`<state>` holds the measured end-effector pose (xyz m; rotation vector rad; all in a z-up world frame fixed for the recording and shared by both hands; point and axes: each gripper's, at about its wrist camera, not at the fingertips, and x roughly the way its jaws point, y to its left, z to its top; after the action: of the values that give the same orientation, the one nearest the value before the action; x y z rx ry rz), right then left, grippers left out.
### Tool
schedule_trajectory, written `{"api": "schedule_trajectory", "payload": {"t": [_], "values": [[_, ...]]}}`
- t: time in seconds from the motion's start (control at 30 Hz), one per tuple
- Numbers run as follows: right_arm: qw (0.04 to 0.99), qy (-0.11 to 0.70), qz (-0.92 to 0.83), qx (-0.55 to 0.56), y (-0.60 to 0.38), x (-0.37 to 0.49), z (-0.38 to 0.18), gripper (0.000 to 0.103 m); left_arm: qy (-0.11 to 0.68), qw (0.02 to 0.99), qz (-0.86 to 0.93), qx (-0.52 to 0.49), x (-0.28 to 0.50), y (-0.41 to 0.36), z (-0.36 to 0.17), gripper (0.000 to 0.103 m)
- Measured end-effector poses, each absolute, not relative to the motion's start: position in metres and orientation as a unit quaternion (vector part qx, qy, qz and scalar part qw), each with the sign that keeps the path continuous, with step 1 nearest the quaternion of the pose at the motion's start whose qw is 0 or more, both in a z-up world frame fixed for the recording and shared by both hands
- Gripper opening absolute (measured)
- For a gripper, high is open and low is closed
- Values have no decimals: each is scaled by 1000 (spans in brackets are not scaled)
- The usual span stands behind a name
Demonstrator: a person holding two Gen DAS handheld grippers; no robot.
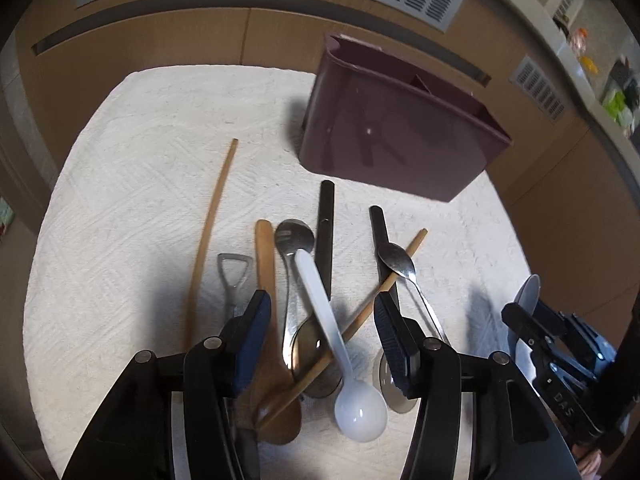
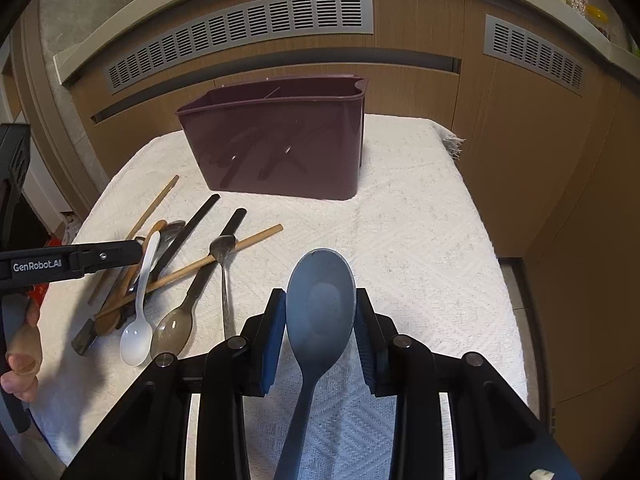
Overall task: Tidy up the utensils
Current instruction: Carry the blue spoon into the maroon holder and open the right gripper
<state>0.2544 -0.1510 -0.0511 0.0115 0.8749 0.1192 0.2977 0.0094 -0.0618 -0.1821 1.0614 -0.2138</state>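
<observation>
A pile of utensils lies on a white towel (image 1: 140, 160): a white plastic spoon (image 1: 360, 412), a wooden spoon (image 1: 265, 256), metal spoons (image 1: 396, 260), smoky plastic spoons with black handles (image 1: 325, 224), two wooden chopsticks (image 1: 208, 240) and a bottle opener (image 1: 232, 276). My left gripper (image 1: 324, 320) hangs open just above this pile, the white spoon's handle running between its fingers untouched. My right gripper (image 2: 320, 320) is shut on the bowl of a blue-grey spoon (image 2: 320, 292), held above the towel with its handle pointing back at the camera. A dark purple divided caddy (image 2: 280, 140) stands upright behind.
Wooden cabinet fronts with grey vent grilles (image 2: 240, 28) rise directly behind the towel. The towel's right edge (image 2: 500, 260) drops off to the floor. A countertop with bottles (image 1: 600, 72) runs along the far right. A person's hand (image 2: 20, 356) holds the left gripper.
</observation>
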Motion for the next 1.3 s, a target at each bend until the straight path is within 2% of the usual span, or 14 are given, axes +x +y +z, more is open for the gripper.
{"api": "schedule_trajectory", "payload": {"t": [0.1, 0.13, 0.17, 0.23, 0.27, 0.33, 0.53, 0.8, 0.9, 1.1, 1.17, 1.3], "values": [[905, 421, 57, 0, -150, 251, -52, 30, 514, 853, -85, -41, 309, -6, -72, 53], [906, 419, 57, -4, -149, 250, -51, 30, 513, 854, -80, -28, 312, -9, -75, 43], [908, 416, 57, -7, -148, 249, -51, 30, 507, 859, -75, -11, 313, -13, -77, 27], [909, 412, 63, -7, -148, 248, -49, 30, 495, 866, -75, 6, 312, -15, -80, 20], [910, 410, 66, -4, -148, 248, -48, 30, 485, 871, -77, 7, 309, -14, -79, 9], [912, 404, 74, 3, -151, 247, -46, 30, 473, 876, -88, -12, 302, -7, -75, 4], [917, 388, 92, 23, -154, 246, -38, 30, 407, 907, -95, -58, 269, 15, -45, 3], [922, 370, 108, 36, -154, 250, -20, 30, 360, 916, -134, -113, 263, 21, -9, 3], [935, 331, 118, 48, -161, 258, 15, 30, 325, 923, -163, -123, 271, 18, 28, 3], [975, 205, 91, -7, -157, 291, 120, 29, 223, 949, -199, -99, 310, 11, 124, 3], [981, 177, 78, -28, -152, 313, 142, 29, 203, 955, -198, -91, 331, 8, 142, 3], [980, 181, 76, -37, -146, 356, 146, 29, 208, 954, -197, -91, 373, 6, 145, 3]]}}
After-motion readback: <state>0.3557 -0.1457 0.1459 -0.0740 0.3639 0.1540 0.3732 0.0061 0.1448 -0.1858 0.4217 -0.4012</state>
